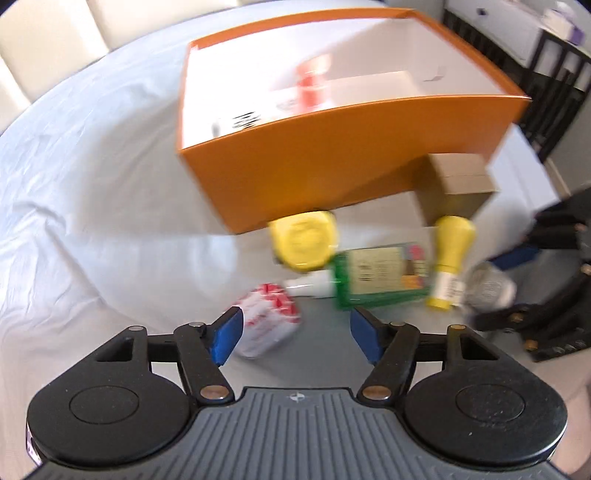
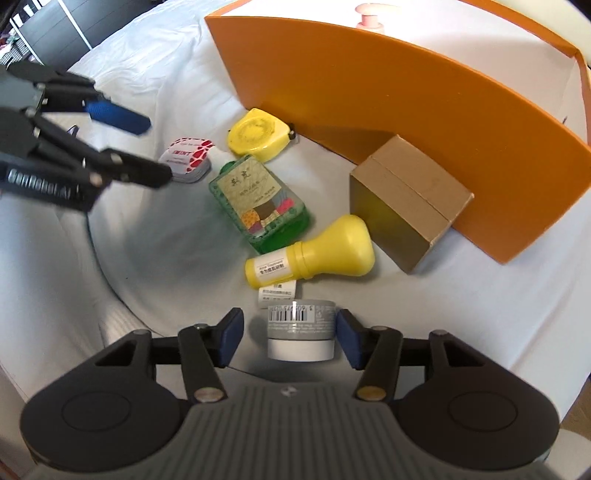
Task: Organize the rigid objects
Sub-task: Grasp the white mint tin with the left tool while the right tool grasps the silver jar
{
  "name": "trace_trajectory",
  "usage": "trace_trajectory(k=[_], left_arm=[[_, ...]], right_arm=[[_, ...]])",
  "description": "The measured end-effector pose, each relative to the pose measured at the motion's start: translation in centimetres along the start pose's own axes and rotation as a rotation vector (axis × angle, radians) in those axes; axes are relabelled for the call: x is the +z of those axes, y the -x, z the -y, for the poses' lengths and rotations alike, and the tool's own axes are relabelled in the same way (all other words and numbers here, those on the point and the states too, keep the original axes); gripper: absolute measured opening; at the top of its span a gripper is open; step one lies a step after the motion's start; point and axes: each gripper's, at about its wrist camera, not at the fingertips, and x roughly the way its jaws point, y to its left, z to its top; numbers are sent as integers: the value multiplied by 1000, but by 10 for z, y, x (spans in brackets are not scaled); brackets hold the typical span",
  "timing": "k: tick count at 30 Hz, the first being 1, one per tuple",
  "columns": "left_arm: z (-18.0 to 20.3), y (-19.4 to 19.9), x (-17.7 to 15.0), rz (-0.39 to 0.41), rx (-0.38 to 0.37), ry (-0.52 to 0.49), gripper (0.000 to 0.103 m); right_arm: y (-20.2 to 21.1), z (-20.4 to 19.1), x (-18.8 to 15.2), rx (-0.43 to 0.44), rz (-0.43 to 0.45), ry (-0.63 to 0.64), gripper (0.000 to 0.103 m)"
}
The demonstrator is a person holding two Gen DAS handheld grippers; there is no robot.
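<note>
A creased white cloth (image 1: 92,177) is covering the tabletop and reaching out to every edge of the right wrist view as well. Cream cushioned chair backs (image 1: 48,44) are standing beyond the far edge of it, at the upper left of the left wrist view. Dark slatted furniture (image 1: 550,85) is showing at the upper right, with a pale surface (image 1: 517,33) lying behind it.

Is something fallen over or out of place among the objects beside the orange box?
Yes. The yellow bulb-shaped plastic bottle and the green labelled bottle both lie on their sides on the white cloth. Nothing looks spilled or damaged.
</note>
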Motion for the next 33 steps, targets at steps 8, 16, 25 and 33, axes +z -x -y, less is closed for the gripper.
trace_trajectory(k=[8, 16, 25, 33], left_arm=[[-41, -40, 5, -98, -47, 297, 83], [-53, -74, 12, -199, -38, 402, 85], [-53, -75, 12, -172, -16, 419, 73], [-53, -36, -11, -53, -100, 477, 72]], right_arm=[[-3, -9, -4, -66, -14, 38, 42], [-8, -1, 1, -17, 1, -3, 42], [-7, 0, 3, 8, 7, -24, 43], [2, -5, -5, -3, 83, -3, 42]])
